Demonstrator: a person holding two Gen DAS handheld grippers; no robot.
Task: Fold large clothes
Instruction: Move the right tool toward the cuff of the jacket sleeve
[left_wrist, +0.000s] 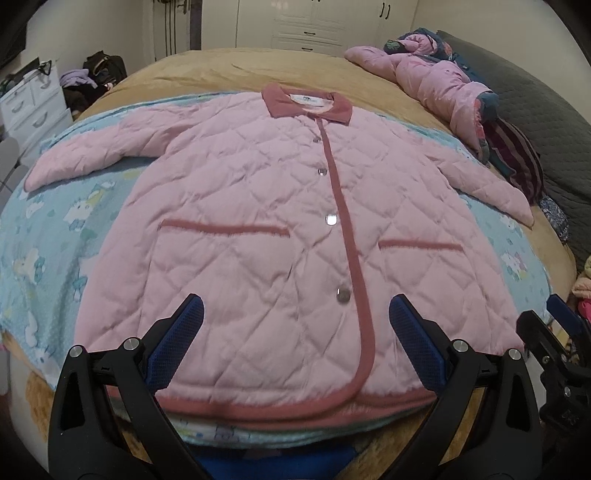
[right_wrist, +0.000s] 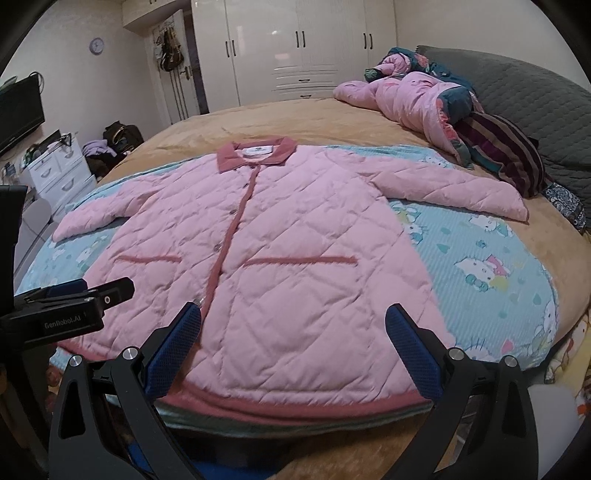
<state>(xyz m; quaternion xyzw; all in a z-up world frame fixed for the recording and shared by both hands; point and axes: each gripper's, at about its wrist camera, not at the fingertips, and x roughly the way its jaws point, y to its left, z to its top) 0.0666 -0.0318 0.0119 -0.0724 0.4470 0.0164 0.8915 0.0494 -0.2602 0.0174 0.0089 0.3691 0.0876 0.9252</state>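
Observation:
A large pink quilted jacket (left_wrist: 258, 221) with dark pink collar, placket and pocket trim lies flat and buttoned on a light blue cartoon-print sheet (left_wrist: 66, 229), sleeves spread to both sides. It also shows in the right wrist view (right_wrist: 295, 240). My left gripper (left_wrist: 295, 314) is open and empty, hovering above the jacket's hem near the middle. My right gripper (right_wrist: 293, 321) is open and empty above the hem's right half. The right gripper appears in the left wrist view (left_wrist: 554, 332), and the left gripper in the right wrist view (right_wrist: 74, 299).
The sheet (right_wrist: 480, 258) lies on a tan bedspread (right_wrist: 295, 118). A heap of pink and dark clothes (right_wrist: 443, 110) lies at the far right by a grey pillow (right_wrist: 535, 103). A white drawer unit (right_wrist: 59, 173) stands left; white wardrobes (right_wrist: 295, 48) stand behind.

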